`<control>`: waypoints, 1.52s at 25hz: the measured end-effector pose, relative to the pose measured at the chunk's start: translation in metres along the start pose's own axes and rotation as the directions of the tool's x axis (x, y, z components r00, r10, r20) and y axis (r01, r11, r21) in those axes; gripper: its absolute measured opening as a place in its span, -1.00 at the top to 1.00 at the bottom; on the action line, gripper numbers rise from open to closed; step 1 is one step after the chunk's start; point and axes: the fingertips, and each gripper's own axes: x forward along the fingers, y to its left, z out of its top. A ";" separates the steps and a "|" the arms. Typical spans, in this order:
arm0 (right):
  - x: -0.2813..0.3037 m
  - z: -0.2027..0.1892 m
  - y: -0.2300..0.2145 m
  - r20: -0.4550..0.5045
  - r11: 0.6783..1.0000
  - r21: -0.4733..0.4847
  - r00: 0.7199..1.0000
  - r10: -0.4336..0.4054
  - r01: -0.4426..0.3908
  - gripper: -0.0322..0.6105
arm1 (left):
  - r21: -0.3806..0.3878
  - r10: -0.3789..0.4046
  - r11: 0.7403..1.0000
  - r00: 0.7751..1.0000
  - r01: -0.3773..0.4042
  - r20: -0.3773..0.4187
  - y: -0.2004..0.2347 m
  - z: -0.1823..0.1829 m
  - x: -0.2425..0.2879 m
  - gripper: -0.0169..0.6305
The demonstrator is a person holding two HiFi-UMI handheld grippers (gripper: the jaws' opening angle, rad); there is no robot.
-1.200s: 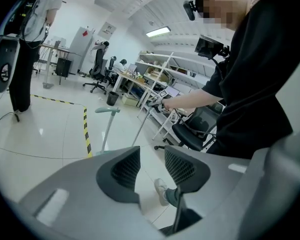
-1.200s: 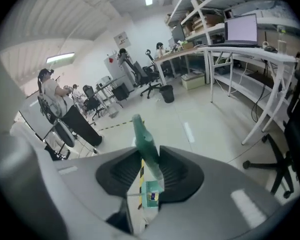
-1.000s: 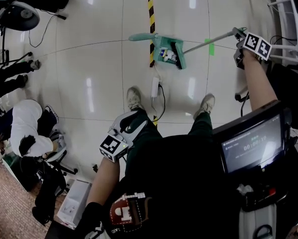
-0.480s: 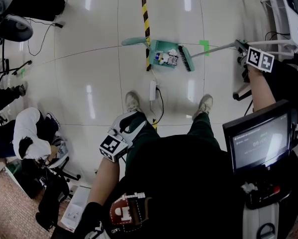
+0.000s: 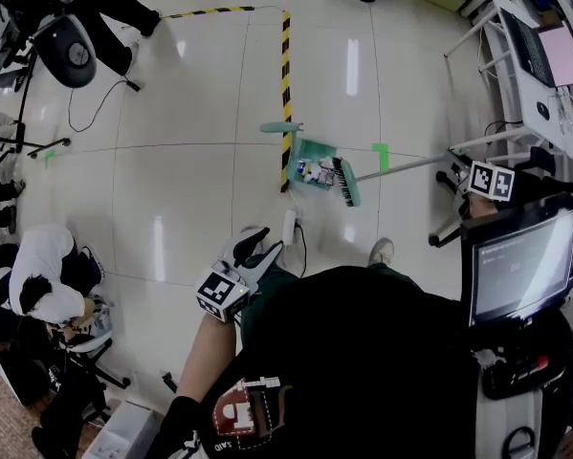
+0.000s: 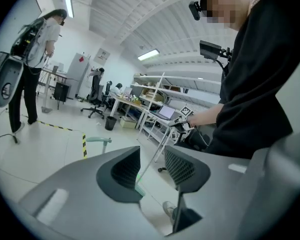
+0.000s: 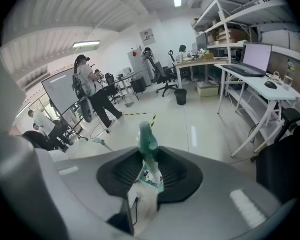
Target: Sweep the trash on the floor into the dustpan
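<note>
Seemingly on the final stroke, the right gripper (image 7: pixel 150 170) clamps the long green-handled broom (image 5: pixel 344 183) at the trash-filled teal plastic dustpan (image 5: pixel 303 149), left gripper (image 6: pixel 152 168) gaping empty; next, one short inward push.

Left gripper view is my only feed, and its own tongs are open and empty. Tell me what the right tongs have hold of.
Observer: The right tongs are shut on the broom handle, near its green end.
Operator: Now give me the broom head's position.
Observer: In the head view, the broom head lies at the open mouth of the dustpan, bristles toward it.
Operator: Report on the trash.
Observer: Small pieces of trash sit inside the dustpan, just ahead of the bristles.
</note>
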 end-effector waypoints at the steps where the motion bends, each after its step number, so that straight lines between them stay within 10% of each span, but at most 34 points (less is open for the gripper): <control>1: 0.007 0.011 0.014 -0.013 1.000 -0.009 1.000 -0.011 0.011 0.62 | -0.020 -0.010 1.000 1.000 0.010 0.015 0.022 0.003 -0.006 0.47; 5: 0.022 0.048 0.044 -0.017 0.999 -0.022 0.999 -0.050 0.050 0.62 | -0.076 -0.080 0.994 0.997 0.081 0.019 0.085 0.015 -0.010 0.47; 10: 0.005 -0.003 0.051 0.086 0.999 0.048 0.996 -0.027 0.023 0.62 | 0.061 -0.120 0.991 0.991 0.123 -0.051 0.098 0.021 -0.015 0.47; 26: -0.208 -0.095 0.149 0.231 0.954 -0.211 0.937 0.261 -0.214 0.62 | -0.024 -0.135 0.990 0.989 0.137 0.064 -0.222 0.007 -0.084 0.47; 38: -0.271 -0.184 0.190 0.240 0.939 -0.240 0.923 0.302 -0.245 0.61 | 0.020 -0.176 0.984 0.978 0.175 0.115 -0.227 0.000 -0.129 0.48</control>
